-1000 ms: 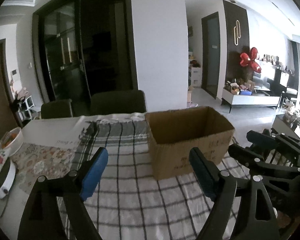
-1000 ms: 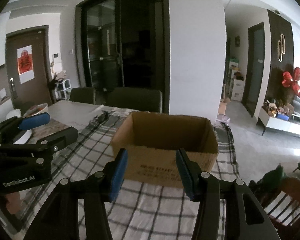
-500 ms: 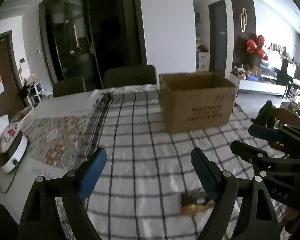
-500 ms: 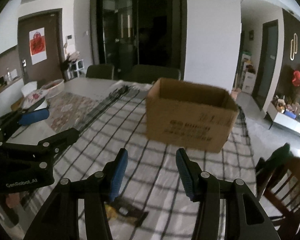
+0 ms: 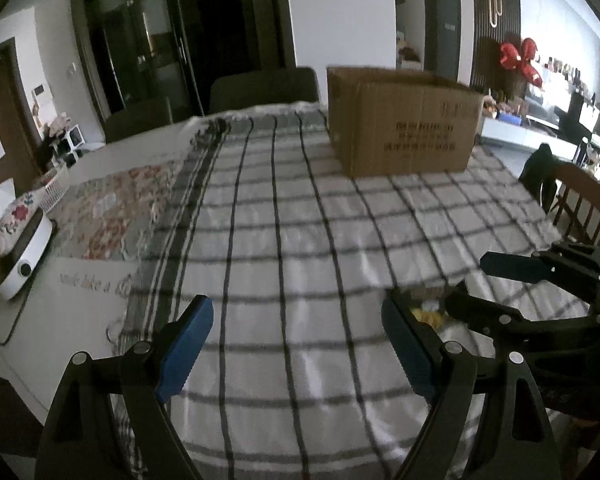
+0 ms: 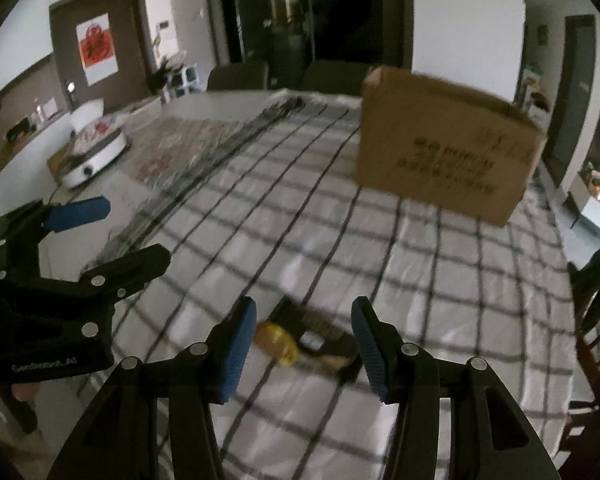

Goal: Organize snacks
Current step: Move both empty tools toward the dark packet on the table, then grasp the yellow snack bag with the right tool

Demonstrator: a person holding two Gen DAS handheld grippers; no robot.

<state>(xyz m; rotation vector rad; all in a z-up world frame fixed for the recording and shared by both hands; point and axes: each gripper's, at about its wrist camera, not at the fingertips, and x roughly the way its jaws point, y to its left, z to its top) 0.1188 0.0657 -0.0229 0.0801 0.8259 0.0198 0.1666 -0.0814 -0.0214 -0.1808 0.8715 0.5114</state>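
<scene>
A snack packet [image 6: 305, 339], dark with a yellow end, lies flat on the checked tablecloth [image 6: 420, 280] near the front edge of the table, well short of the cardboard box [image 6: 446, 148] that stands open-topped toward the far end. The right gripper [image 6: 304, 342] hangs just above the packet with its blue-padded jaws spread to either side of it, holding nothing; whether the pads touch the packet cannot be told through the blur. In the left wrist view the packet [image 5: 428, 312] shows only as a yellow-and-dark scrap between the two tools. The left gripper [image 5: 296, 344] hovers over bare cloth, jaws wide apart and empty. A white round cooker [image 5: 22, 248] sits at the table's left edge beside a flowered mat [image 5: 116, 216], and a wooden chair [image 5: 584, 208] stands at the right side.
</scene>
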